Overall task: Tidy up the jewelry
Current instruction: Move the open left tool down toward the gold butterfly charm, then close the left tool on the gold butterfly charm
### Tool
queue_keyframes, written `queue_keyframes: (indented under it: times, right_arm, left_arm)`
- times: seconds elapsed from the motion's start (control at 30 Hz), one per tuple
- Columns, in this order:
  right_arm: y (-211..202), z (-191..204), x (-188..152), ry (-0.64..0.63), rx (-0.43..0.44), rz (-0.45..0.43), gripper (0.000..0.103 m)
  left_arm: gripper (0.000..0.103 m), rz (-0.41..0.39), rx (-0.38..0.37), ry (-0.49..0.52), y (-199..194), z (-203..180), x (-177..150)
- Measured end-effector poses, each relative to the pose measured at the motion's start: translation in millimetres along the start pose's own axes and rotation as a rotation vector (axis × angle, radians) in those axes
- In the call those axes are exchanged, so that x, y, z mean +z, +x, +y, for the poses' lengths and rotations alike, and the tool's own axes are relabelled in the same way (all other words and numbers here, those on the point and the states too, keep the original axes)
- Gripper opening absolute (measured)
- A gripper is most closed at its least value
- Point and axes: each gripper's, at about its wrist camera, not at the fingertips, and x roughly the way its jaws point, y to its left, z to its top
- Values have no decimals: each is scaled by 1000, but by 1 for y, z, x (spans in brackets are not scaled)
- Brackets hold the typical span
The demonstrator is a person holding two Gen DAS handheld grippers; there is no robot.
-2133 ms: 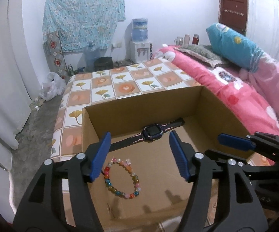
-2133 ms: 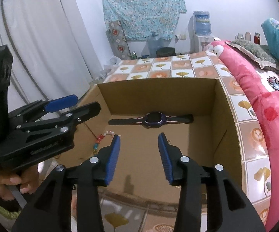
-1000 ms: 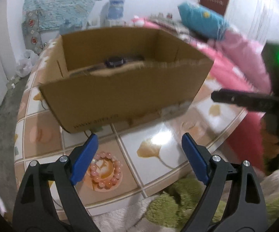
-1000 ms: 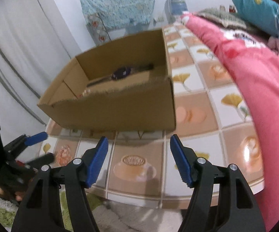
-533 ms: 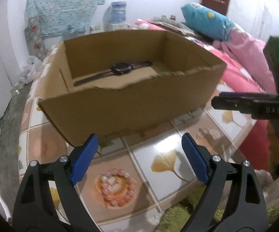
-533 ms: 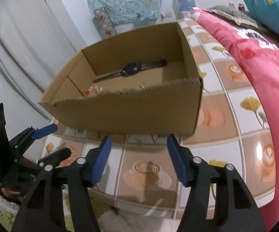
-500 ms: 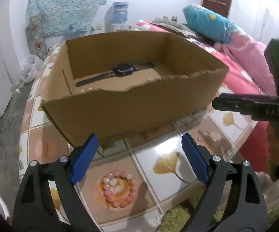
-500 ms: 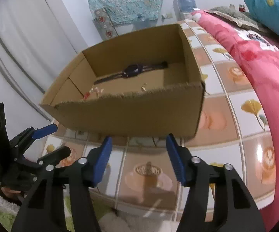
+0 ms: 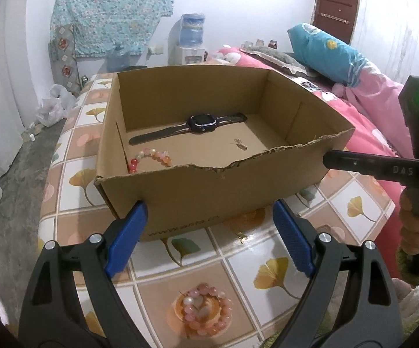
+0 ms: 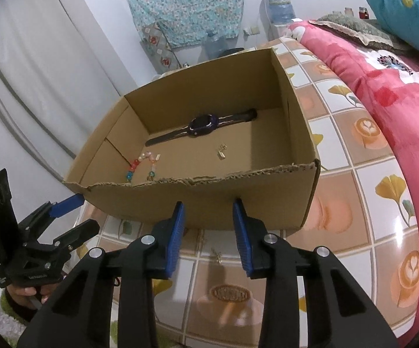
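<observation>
An open cardboard box (image 9: pixel 180 203) (image 10: pixel 209 203) stands on the tiled table. Inside lie a dark watch (image 9: pixel 200 121) (image 10: pixel 203 124), a multicoloured bead bracelet (image 9: pixel 148 158) (image 10: pixel 141 163) at the left, and a small gold piece (image 9: pixel 240 144) (image 10: pixel 221 152). A pink bead bracelet (image 9: pixel 202 310) lies on the table in front of the box, below my left gripper (image 9: pixel 209 204), which is open wide and empty. My right gripper (image 10: pixel 208 203) hangs before the box front; its jaws are closing with nothing between them. A small gold piece (image 10: pixel 216 254) (image 9: pixel 240 235) lies on the table under it.
The table's near edge runs just below both grippers, with green fabric (image 9: pixel 412 266) beyond it. A pink bed with pillows (image 9: pixel 340 58) borders the table on the right. White curtains (image 10: pixel 21 72) hang at the left. Each hand shows at the edge of the other view.
Both grippers drew back and a little up, so the box's inside shows more fully. The right jaws narrowed. The pink bracelet slid lower in the left view.
</observation>
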Motion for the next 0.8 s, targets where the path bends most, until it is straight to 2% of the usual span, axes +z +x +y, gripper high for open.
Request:
queue_keyframes:
  times: [0.2, 0.37, 0.53, 0.7, 0.8]
  right_arm:
    - [2, 1, -4, -12, -10, 7, 33]
    - [13, 2, -27, -3, 15, 93, 33]
    - [26, 16, -52, -20, 55, 175, 33]
    - [29, 24, -57, -32, 82, 185, 33]
    - [29, 24, -57, -30, 89, 184, 33]
  left_arm:
    - [84, 21, -9, -20, 3, 2, -4]
    - [84, 56, -41, -11, 6, -9, -17]
    - [65, 107, -31, 68, 22, -36, -27]
    - [35, 152, -1, 144, 42, -47, -30]
    - [29, 163, -12, 163, 49, -48, -30]
